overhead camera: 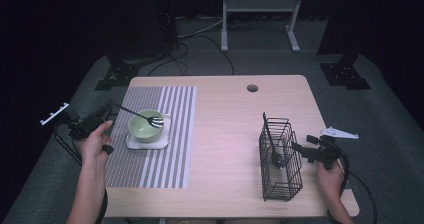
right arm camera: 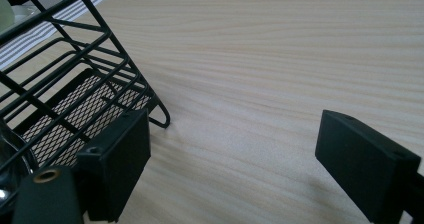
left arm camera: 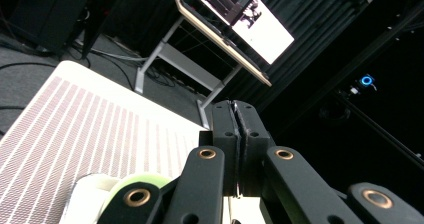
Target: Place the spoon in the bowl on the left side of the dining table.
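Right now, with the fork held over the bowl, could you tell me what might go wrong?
1. The left gripper holds the fork by its handle end, so it could pivot or slip.
2. The tines sit at the green bowl; a push could tip it off its white dish.
3. The open right gripper could nudge the wire basket.

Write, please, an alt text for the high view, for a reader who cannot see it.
The left gripper holds a black fork over a green bowl that sits on a white square plate on a striped placemat. The right gripper rests beside a black wire basket on the wooden table.
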`<action>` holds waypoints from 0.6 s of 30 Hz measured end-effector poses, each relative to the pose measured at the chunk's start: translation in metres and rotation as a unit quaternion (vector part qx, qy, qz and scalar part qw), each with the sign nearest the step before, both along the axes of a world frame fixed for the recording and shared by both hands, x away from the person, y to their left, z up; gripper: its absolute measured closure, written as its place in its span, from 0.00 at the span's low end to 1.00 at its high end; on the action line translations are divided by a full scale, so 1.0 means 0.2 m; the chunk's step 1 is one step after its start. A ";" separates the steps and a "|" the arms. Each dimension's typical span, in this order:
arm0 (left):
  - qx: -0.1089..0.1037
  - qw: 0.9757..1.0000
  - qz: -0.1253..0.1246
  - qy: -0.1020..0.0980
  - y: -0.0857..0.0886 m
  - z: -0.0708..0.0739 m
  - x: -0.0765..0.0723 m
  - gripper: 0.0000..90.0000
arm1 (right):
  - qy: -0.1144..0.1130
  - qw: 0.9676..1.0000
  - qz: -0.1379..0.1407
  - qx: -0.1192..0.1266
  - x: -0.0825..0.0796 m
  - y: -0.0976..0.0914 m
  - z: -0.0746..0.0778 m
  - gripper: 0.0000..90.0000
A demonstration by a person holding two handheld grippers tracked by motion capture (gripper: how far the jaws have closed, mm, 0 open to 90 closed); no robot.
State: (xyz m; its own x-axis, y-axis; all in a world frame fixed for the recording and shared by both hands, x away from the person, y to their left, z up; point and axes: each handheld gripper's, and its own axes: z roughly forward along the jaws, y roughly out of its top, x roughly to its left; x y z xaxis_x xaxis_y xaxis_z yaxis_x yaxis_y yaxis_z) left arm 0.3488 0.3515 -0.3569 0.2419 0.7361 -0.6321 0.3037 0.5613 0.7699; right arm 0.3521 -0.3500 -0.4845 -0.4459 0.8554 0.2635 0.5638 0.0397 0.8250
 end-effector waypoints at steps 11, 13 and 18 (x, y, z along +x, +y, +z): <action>0.001 1.000 0.020 0.008 0.04 -0.01 0.01 0.99 | 0.000 1.000 0.000 0.000 0.00 0.00 0.00 0.15; 0.003 1.000 0.023 0.010 0.04 -0.01 0.01 0.99 | 0.000 1.000 0.000 0.001 0.00 0.00 0.00 0.15; 0.004 0.999 0.030 0.015 0.06 -0.02 0.02 0.99 | 0.000 1.000 0.000 0.001 0.00 0.00 0.00 0.15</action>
State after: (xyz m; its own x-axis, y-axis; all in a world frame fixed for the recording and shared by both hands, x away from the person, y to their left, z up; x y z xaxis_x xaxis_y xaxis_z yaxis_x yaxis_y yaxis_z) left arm 0.3519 0.3629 -0.3618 0.1776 0.7534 -0.6331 0.2927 0.5738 0.7649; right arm 0.3521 -0.3502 -0.4845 -0.4464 0.8545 0.2656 0.5638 0.0382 0.8250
